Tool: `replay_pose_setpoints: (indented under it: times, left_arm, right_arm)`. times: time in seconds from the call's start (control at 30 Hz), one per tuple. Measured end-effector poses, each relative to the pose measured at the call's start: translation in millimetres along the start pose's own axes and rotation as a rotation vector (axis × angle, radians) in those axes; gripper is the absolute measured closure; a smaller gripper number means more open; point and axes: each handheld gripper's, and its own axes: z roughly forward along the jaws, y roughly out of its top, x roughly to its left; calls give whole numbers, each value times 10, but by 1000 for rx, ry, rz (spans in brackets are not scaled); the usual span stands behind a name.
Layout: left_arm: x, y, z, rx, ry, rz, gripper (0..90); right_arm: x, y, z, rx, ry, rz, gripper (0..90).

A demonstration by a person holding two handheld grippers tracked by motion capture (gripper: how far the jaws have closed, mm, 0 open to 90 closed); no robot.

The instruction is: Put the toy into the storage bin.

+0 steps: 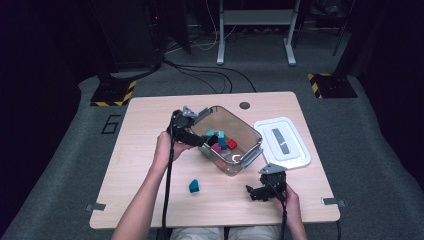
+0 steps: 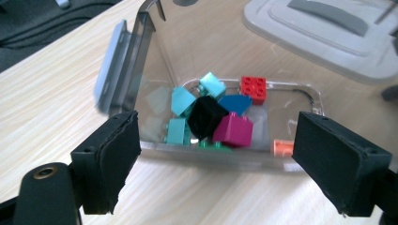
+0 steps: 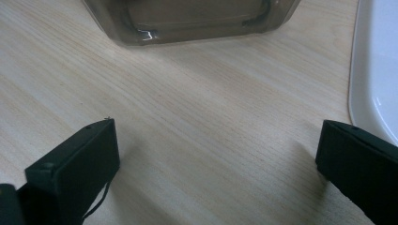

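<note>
Our left hand-held gripper [image 1: 200, 134] hangs over the clear bin [image 1: 250, 131], jaws wide and empty, above the bricks inside. The remaining teal block [image 1: 194, 186] lies on the counter [image 1: 145, 150] toward us, between both hands; our right hand-held gripper [image 1: 254, 192], also open and empty, rests nearer it.

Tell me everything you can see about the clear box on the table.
The clear box is a see-through, smoky plastic tub with rounded corners and grey latch flaps on two ends. It stands upright and open on the wooden table; its white lid lies beside it. Inside lie small toy bricks: teal, blue, black, magenta, red. The left tool is at its rim with its jaws open.
</note>
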Motion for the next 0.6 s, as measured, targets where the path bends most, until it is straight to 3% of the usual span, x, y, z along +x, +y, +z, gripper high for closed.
replay_pose_setpoints:
  times: [0.3,0.6]
  left_arm:
    - [-34,-536,-239,-31,6,-17,105]
    - [-151,-939,-131,13,-23,-25,66]
  right_arm:
    - [1,0,0,0,-3,3,0]
    - [5,-2,-2,0,-6,6,0]
